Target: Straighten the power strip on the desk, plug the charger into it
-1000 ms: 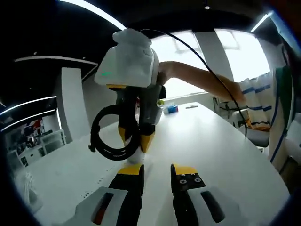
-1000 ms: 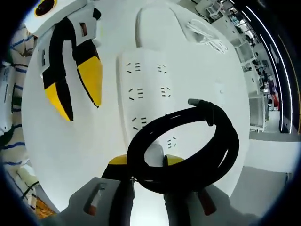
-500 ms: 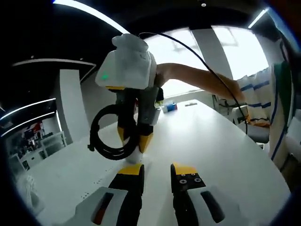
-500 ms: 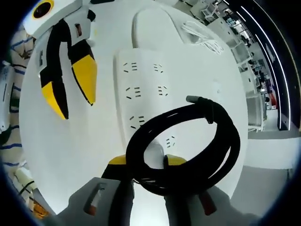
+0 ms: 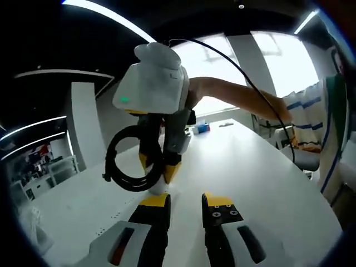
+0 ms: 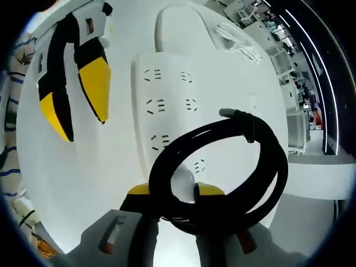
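Note:
The white power strip (image 6: 172, 94) lies flat on the white desk (image 6: 94, 161), showing several sockets. My right gripper (image 6: 176, 190) is shut on the white charger (image 6: 181, 179), just above the strip's near end. The charger's black cable coil (image 6: 233, 167) hangs beside it. In the left gripper view, the right gripper (image 5: 157, 173) points down at the desk with the charger (image 5: 158, 188) at its yellow tips and the cable coil (image 5: 129, 164) to its left. My left gripper (image 5: 183, 203) is open and holds nothing; the left gripper (image 6: 75, 103) hovers beside the strip.
A bundle of white cord (image 6: 239, 40) lies past the strip's far end. A person's arm (image 5: 239, 97) reaches to the right gripper. A small blue object (image 5: 203, 128) sits at the desk's far end. A chair (image 5: 306, 158) stands at the desk's right edge.
The right gripper has tilted and drawn slightly closer in the left gripper view, charger still in it. The left gripper has slid a little toward the upper left of the right gripper view.

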Demonstrator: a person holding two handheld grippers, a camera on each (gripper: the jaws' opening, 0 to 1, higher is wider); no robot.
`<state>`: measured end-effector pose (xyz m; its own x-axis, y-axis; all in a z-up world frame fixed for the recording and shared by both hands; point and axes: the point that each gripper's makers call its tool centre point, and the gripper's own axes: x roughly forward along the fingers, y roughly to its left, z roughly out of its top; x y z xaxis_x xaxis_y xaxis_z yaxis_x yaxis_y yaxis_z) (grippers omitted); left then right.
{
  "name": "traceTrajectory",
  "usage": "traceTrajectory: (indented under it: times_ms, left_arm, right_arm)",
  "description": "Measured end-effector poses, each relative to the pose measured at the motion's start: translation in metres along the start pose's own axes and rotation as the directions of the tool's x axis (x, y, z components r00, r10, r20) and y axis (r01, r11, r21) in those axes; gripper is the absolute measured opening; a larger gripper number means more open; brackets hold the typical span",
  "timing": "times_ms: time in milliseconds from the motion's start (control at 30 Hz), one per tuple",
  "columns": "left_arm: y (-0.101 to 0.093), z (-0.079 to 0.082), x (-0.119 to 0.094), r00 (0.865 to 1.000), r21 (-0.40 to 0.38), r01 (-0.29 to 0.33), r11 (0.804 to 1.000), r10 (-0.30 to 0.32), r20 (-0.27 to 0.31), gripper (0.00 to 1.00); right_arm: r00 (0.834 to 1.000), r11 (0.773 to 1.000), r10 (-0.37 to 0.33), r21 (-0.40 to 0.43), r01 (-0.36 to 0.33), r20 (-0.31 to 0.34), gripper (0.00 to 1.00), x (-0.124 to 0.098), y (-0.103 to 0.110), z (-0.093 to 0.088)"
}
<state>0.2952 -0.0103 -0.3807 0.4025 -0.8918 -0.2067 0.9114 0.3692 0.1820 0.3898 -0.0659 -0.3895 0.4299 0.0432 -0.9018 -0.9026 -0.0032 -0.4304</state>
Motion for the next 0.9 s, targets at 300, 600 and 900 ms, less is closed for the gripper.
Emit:
traceTrajectory:
  times_ms: [300, 600, 900]
  left_arm:
    - [0.0010, 0.0020, -0.0032, 1.000, 0.001, -0.007, 1.000, 0.007, 0.003, 0.23]
    - [0.0003, 0.0021, -0.0035, 1.000, 0.006, -0.008, 1.000, 0.008, 0.001, 0.23]
    - [-0.0003, -0.0037, -0.0028, 1.000, -0.001, -0.013, 1.000, 0.013, -0.018, 0.23]
  right_arm:
    - [0.995, 0.998, 0.025, 0.048, -0.029, 0.093, 0.22, 0.0005, -0.0010, -0.0018]
    - [1.000, 1.000, 0.003, 0.011, -0.003, 0.006, 0.22, 0.0020, -0.0009, -0.0026]
    - [0.988, 0.998, 0.018, 0.054, -0.027, 0.154, 0.23, 0.0025, -0.0012, -0.0028]
